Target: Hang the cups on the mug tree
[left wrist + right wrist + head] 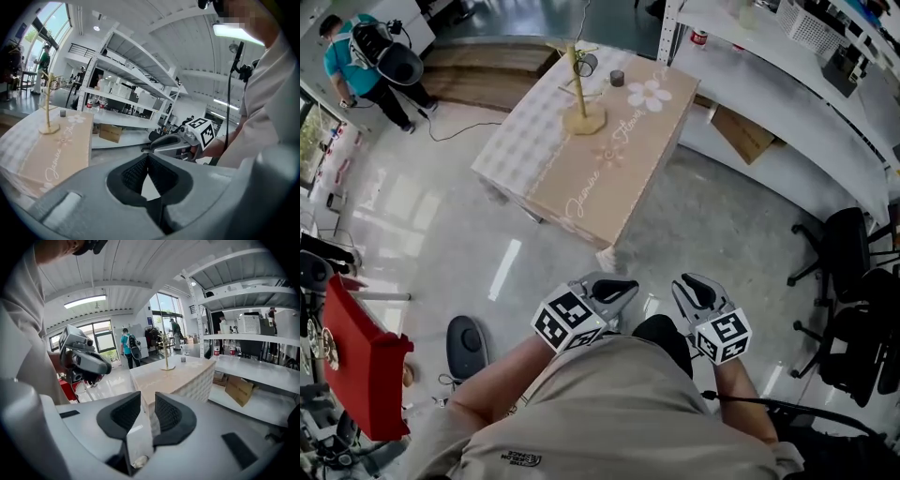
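Observation:
A wooden mug tree stands at the far end of a beige table, well ahead of me. A dark cup hangs on one of its branches and a second dark cup stands on the tabletop just right of it. Both grippers are held close to my body, far from the table. My left gripper is shut with its pad tips touching and nothing between them. My right gripper is open, with a narrow empty gap between its pads. The mug tree also shows in the right gripper view.
White shelving runs along the right, with a cardboard box beneath it and black office chairs nearer me. A red object stands at the left. A person in a teal shirt is at the far left.

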`<action>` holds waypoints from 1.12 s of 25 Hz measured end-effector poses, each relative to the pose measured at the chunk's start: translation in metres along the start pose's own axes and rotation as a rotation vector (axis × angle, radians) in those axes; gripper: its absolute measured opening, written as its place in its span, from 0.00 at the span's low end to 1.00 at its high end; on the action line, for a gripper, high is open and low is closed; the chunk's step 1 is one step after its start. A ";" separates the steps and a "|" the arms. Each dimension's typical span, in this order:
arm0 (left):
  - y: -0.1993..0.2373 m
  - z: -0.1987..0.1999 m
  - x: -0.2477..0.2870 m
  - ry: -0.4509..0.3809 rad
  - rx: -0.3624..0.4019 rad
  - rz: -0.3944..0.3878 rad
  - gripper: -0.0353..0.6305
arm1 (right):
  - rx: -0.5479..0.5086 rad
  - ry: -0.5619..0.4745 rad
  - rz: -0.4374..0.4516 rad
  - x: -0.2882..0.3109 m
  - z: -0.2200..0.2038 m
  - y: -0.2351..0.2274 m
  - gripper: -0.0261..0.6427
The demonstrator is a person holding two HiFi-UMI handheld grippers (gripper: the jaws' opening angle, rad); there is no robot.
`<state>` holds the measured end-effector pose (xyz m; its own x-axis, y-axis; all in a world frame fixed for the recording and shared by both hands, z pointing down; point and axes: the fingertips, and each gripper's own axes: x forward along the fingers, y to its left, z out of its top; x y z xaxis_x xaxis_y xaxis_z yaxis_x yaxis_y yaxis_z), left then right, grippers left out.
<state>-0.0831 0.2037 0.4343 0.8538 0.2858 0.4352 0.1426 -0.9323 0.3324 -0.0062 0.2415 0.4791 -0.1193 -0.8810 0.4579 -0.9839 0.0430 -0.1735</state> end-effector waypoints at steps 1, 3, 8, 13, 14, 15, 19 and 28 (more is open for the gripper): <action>0.010 0.003 -0.001 -0.009 -0.013 0.007 0.07 | -0.005 0.009 0.003 0.008 0.004 -0.006 0.19; 0.029 0.010 -0.004 -0.026 -0.036 0.024 0.07 | -0.020 0.024 0.014 0.025 0.014 -0.020 0.19; 0.082 0.023 0.001 -0.040 -0.061 0.092 0.07 | -0.058 0.044 0.058 0.079 0.041 -0.064 0.20; 0.142 0.050 0.014 -0.055 -0.113 0.195 0.07 | -0.098 0.052 0.144 0.142 0.073 -0.114 0.21; 0.153 0.058 0.017 -0.057 -0.118 0.215 0.07 | -0.110 0.058 0.166 0.156 0.080 -0.124 0.22; 0.163 0.067 0.020 -0.064 -0.127 0.233 0.07 | -0.124 0.063 0.187 0.169 0.088 -0.135 0.22; 0.200 0.104 0.033 -0.112 -0.173 0.292 0.07 | -0.187 0.071 0.243 0.221 0.123 -0.185 0.23; 0.256 0.141 0.051 -0.142 -0.238 0.444 0.07 | -0.291 0.088 0.308 0.343 0.167 -0.282 0.26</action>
<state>0.0677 -0.0519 0.4240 0.8678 -0.1740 0.4654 -0.3523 -0.8760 0.3294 0.2524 -0.1519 0.5395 -0.4116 -0.7635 0.4977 -0.8957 0.4397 -0.0662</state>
